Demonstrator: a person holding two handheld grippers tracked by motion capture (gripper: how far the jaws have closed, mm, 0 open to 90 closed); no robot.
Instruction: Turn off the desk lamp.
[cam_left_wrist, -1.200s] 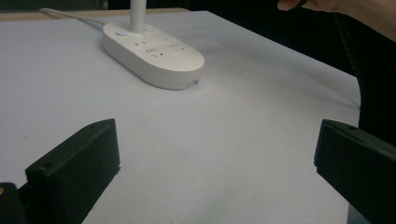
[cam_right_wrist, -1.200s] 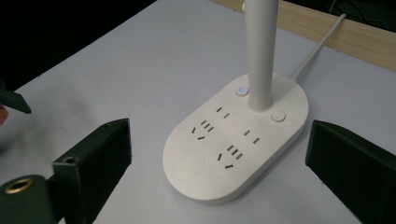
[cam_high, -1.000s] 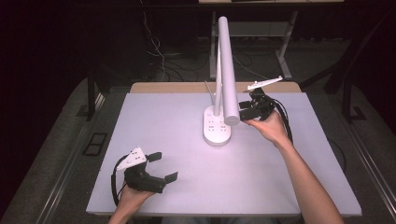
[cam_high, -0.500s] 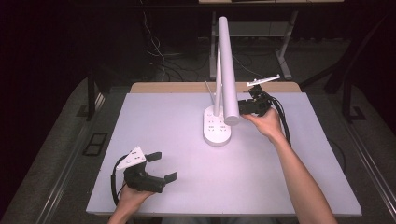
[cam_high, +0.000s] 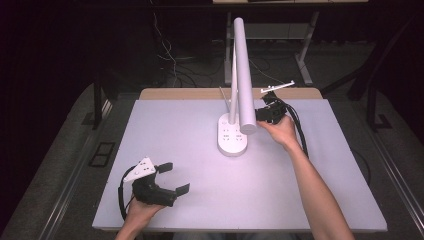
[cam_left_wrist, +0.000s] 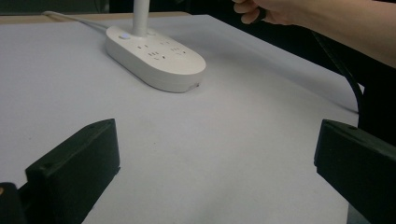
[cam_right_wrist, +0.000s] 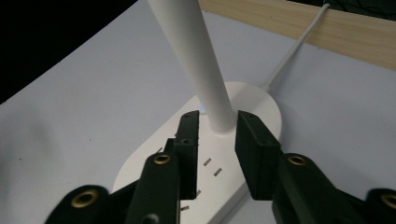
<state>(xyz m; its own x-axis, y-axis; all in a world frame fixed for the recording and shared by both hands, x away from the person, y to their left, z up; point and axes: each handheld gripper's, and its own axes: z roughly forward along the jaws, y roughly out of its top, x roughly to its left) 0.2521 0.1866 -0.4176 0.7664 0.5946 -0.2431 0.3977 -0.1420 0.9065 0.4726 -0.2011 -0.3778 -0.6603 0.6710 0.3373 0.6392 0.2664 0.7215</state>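
Left tongs (cam_high: 172, 177) low at the near left, held in the left hand (cam_high: 142, 212) from the bottom edge, grey plate on top, jaws spread wide with nothing between them. Right forearm (cam_high: 312, 187) stretched forward and up the right side, right hand (cam_high: 277, 131) wrapped around the right tongs (cam_right_wrist: 217, 126), cable trailing back along the arm. Right jaws have just been closing; narrow gap left between their tips.
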